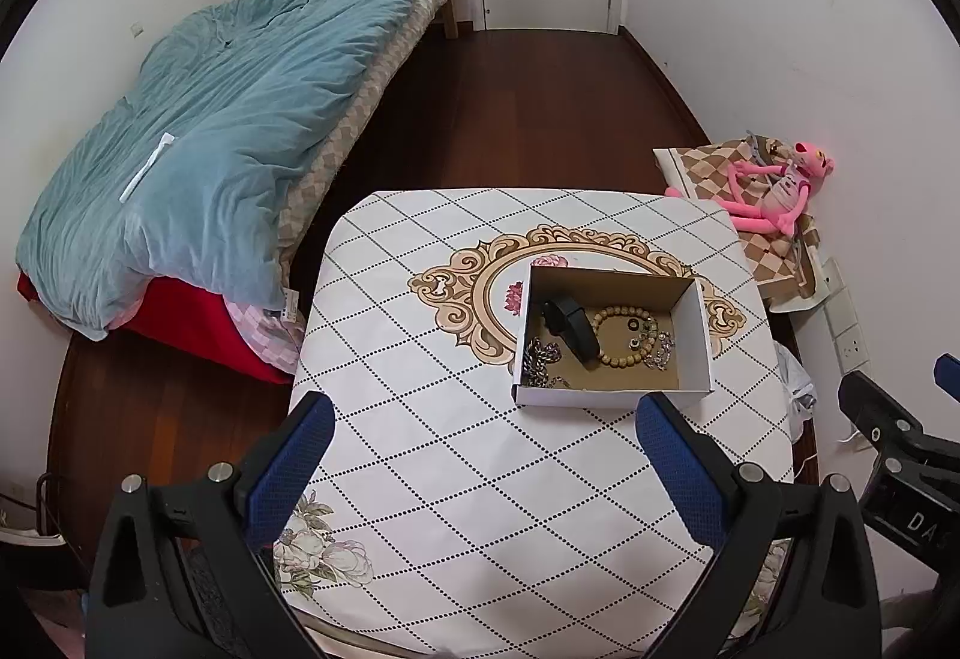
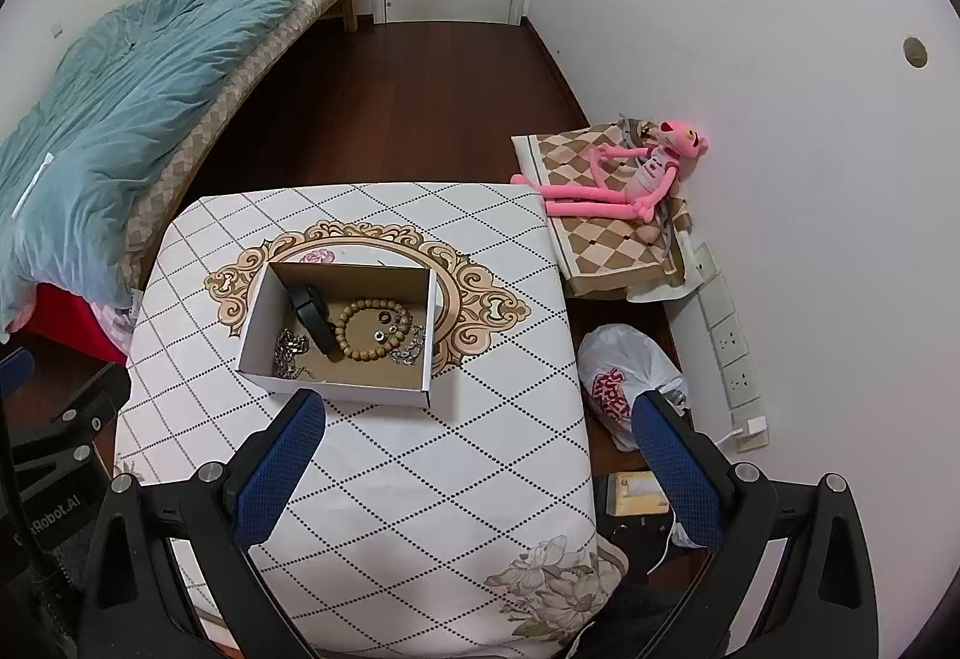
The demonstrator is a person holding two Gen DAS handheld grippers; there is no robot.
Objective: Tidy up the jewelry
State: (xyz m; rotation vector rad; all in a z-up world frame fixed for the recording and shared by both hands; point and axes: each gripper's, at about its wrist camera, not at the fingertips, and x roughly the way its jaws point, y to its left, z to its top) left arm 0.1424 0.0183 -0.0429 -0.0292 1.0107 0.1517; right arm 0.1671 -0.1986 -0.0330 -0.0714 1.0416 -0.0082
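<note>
- The left gripper hangs above the near part of the table, its 2 blue-padded fingers spread wide with nothing between them.
- The right gripper is likewise spread apart and empty, over the table's near right edge; its right finger sits over the floor beside the table.
- The cardboard box stands on the patterned cloth just ahead of the left gripper, toward its right finger; from the right gripper it lies ahead, toward the left finger.
- Inside the box lie a wooden bead bracelet, a black band, a metal chain and small silver pieces.
- A white plastic bag lies on the floor ahead of the right gripper's right finger.
- A pink plush toy lies farther ahead, to the right.
</note>
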